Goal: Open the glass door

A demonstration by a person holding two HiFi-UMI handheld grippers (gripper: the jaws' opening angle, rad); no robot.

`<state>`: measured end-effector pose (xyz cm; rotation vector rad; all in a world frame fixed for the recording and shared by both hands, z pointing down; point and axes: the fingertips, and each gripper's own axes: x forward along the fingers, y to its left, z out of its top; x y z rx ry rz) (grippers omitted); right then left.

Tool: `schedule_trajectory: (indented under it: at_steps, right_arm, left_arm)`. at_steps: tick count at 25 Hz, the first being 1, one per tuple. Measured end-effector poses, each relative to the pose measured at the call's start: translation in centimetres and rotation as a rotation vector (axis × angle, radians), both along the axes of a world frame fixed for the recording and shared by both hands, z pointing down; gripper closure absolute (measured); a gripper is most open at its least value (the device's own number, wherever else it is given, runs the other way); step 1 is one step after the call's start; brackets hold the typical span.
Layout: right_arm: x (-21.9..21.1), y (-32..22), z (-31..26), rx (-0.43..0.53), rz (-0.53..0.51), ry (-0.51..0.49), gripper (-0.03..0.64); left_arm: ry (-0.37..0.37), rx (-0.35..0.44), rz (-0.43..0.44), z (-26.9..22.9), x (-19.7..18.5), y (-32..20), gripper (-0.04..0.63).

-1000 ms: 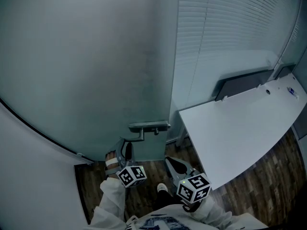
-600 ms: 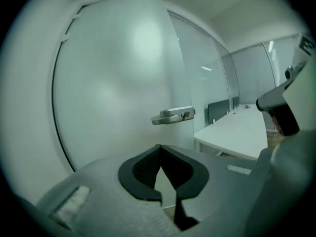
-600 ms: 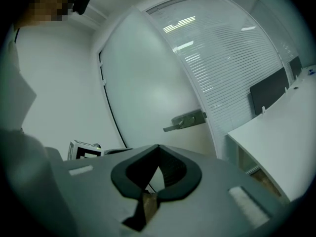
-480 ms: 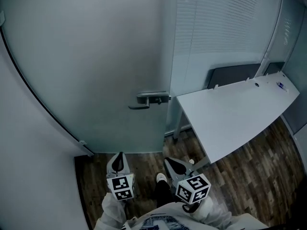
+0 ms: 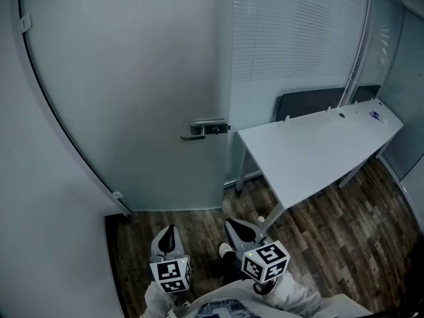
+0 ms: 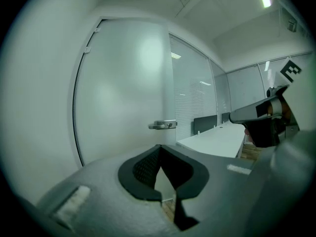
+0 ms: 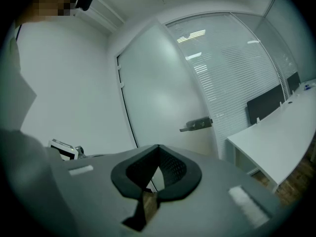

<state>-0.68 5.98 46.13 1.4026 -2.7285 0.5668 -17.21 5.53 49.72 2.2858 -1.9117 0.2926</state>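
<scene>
The frosted glass door (image 5: 132, 98) fills the left and middle of the head view, its edge next to the glass partition. Its metal lever handle (image 5: 204, 129) lies level, with nothing touching it. The handle also shows far ahead in the left gripper view (image 6: 163, 125) and in the right gripper view (image 7: 196, 125). My left gripper (image 5: 168, 231) hangs low over the wooden floor, well short of the door, shut and empty. My right gripper (image 5: 233, 224) is beside it, also shut with nothing between its jaws. Both point towards the door.
A white desk (image 5: 318, 144) stands to the right of the door, against a glass partition with blinds (image 5: 291, 32). A dark panel (image 5: 311, 103) sits behind the desk. A white wall (image 5: 40, 211) closes the left side. Dark wooden floor (image 5: 199, 220) lies between me and the door.
Both grippers have drawn back from the door. The left gripper was right under the handle; now it is far from it, and its marker cube has rolled.
</scene>
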Motion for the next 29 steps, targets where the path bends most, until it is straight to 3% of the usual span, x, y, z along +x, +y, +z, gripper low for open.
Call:
schedule_trajectory:
  at_steps: [5,11,29]
  right_arm:
    - [0.1,2.9,-0.8,0.025,-0.009,0.039,0.612]
    - [1.6,4.5,0.4,-0.011,-0.017,0.053,0.612]
    - [5.7,3.1,0.4,-0.014,-0.035,0.045,0.612]
  left_arm:
    - [0.011,-0.006,0.024,-0.1,1.0,2.5,0.594]
    - [0.013,-0.020,0.046,0.3,3.4,4.2,0.594]
    - [-0.052,-0.042,0.076,0.8,8.8,3.0,0.594]
